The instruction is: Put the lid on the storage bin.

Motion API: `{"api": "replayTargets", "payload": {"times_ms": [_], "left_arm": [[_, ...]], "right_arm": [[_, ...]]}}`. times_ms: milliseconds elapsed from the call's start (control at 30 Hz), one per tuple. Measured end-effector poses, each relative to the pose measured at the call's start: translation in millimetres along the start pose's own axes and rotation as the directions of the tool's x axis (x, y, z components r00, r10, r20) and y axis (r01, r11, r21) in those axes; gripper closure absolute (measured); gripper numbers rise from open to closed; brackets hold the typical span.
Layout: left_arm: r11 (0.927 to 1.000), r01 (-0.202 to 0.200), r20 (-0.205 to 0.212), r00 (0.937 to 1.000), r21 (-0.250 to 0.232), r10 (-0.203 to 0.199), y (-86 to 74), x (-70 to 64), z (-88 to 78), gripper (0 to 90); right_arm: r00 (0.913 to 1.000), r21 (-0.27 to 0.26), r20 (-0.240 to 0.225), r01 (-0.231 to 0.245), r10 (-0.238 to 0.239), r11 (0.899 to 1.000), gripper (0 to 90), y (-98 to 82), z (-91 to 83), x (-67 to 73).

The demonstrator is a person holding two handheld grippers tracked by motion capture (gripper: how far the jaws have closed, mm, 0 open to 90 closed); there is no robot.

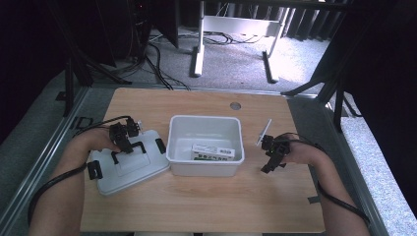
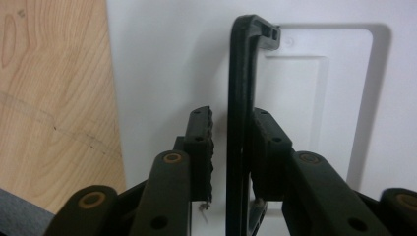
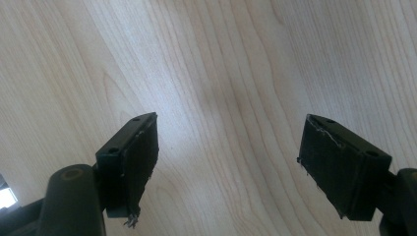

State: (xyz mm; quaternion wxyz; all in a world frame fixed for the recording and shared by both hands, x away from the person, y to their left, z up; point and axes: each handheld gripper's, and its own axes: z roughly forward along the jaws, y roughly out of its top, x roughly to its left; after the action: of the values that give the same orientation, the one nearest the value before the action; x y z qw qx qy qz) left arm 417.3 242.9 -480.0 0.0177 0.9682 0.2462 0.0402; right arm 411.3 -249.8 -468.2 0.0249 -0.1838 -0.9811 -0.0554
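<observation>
High view: forearms nearest, left gripper on the black handle of the grey lid, which lies flat on the table just left of the white bin — probably for lifting it on. Left gripper view: jaws narrow around the handle, one pad touching, the other a hair off. Right gripper view: right gripper wide and empty over bare wood — parked clear.

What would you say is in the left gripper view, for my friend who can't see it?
The left gripper has its two black jaws either side of the black handle on a white plastic lid; one pad touches it, the other stands just off. The lid lies on a wooden table.
</observation>
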Motion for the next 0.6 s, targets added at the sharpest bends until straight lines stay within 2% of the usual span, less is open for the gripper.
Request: {"api": "replayTargets", "payload": {"times_ms": [100, 200, 300, 467, 600], "left_arm": [[0.9992, -0.034, -0.032, 0.9989, -0.021, 0.033, -2.0, -1.1, -4.0, 81.2], [0.9976, -0.067, -0.075, 0.9950, -0.013, 0.066, -4.6, -2.6, -8.6, 84.1], [0.9958, -0.083, -0.052, 0.9954, -0.040, 0.081, -8.2, -3.9, -18.2, 84.3], [0.9940, -0.098, -0.058, 0.9938, -0.048, 0.095, -11.7, -6.7, -36.4, 84.5], [0.9914, -0.107, -0.058, 0.9930, -0.075, 0.103, -15.7, -8.3, -52.0, 84.5]], "right_arm": [[1.0000, 0.003, 0.002, 0.007, -0.007, 1.000, 22.1, -1.6, 0.5, 0.0], [0.9999, 0.004, 0.003, 0.011, -0.011, 1.000, 22.0, -2.9, 1.1, 0.8], [0.9999, 0.010, -0.003, 0.013, -0.013, 1.000, 21.4, -2.9, 1.5, 2.2], [0.9999, 0.021, -0.001, 0.014, -0.014, 1.000, 21.4, -1.0, 0.5, 3.2], [0.9998, 0.017, -0.001, 0.017, -0.017, 1.000, 21.4, -0.2, -1.3, 4.1]]}}
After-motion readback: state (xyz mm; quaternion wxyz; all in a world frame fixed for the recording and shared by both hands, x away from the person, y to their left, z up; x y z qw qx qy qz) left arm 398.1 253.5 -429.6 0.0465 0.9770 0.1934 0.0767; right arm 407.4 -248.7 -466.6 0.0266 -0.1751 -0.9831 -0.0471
